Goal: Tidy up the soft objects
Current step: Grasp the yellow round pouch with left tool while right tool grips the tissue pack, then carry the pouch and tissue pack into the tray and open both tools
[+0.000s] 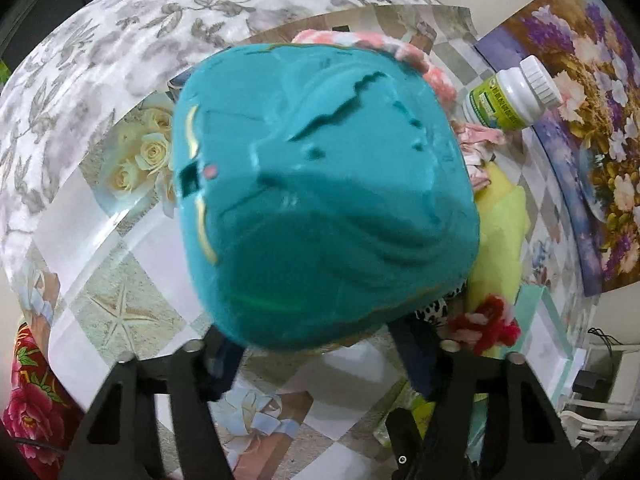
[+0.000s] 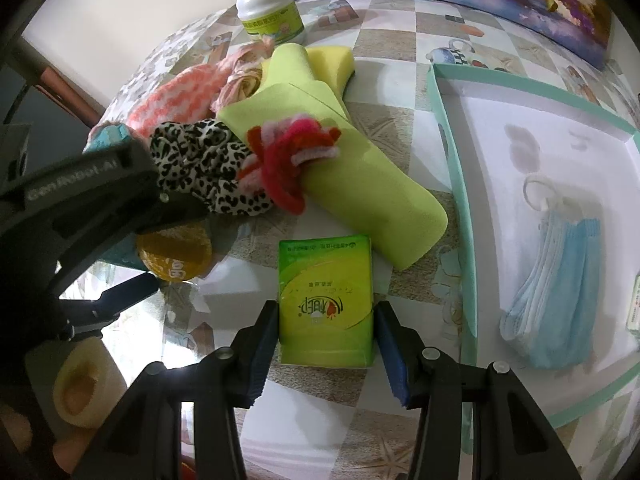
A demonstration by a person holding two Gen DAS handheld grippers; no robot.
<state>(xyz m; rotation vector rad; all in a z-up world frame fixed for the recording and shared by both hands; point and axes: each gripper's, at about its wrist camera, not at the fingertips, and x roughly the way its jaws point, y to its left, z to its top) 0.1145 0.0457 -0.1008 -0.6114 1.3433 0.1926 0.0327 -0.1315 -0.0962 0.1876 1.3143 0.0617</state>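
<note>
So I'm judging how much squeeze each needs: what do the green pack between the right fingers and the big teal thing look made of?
Green pack: glossy printed plastic film, probably tissues inside; it shows sheen and crisp folded edges. Teal thing: matte and foam-like, with torn cracks and dents across its surface, though blur leaves this uncertain.

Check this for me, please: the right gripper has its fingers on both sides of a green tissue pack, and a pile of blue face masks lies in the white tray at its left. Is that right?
One detail is wrong. In the right wrist view the right gripper does straddle the green tissue pack, but the blue face masks lie in the white tray to its right, not its left.
</note>
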